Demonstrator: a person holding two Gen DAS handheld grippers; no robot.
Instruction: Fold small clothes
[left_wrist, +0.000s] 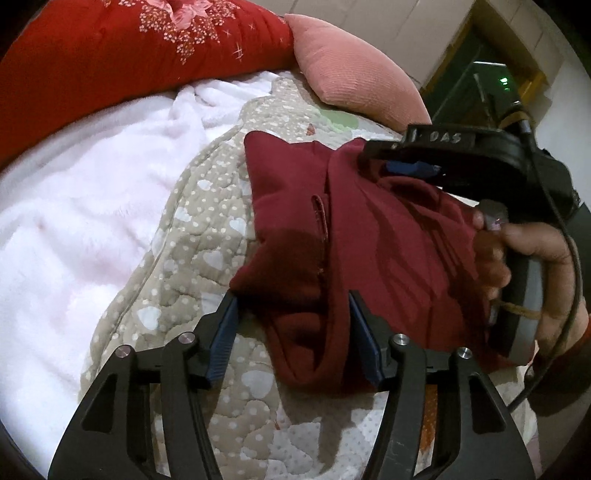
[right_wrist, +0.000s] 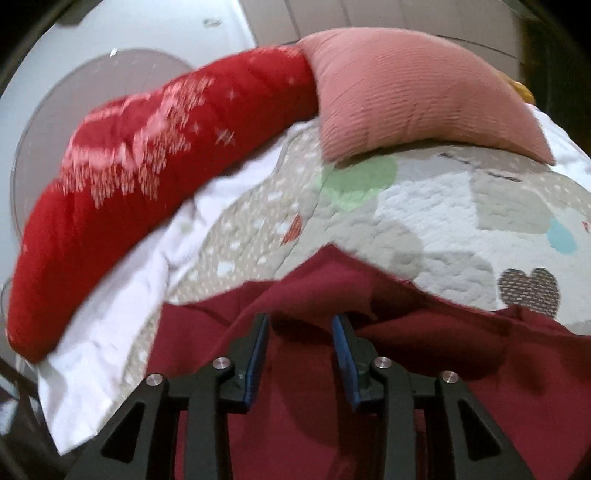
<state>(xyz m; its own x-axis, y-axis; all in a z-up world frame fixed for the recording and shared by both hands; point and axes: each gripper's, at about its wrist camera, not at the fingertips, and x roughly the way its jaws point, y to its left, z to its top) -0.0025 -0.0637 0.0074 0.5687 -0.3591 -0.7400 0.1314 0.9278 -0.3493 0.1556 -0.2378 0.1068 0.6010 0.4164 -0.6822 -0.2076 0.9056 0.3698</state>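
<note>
A dark red small garment lies bunched on the quilted beige bedspread. My left gripper is open, its blue pads on either side of the garment's near folded edge. In the left wrist view my right gripper rests on the garment's far right part, held by a hand. In the right wrist view the right gripper is open, with the red garment spread under and around its fingers and a raised fold between the pads.
A red flowered quilt and a pink pillow lie at the far edge of the bed. A white fluffy blanket covers the left side. The patterned bedspread extends beyond the garment.
</note>
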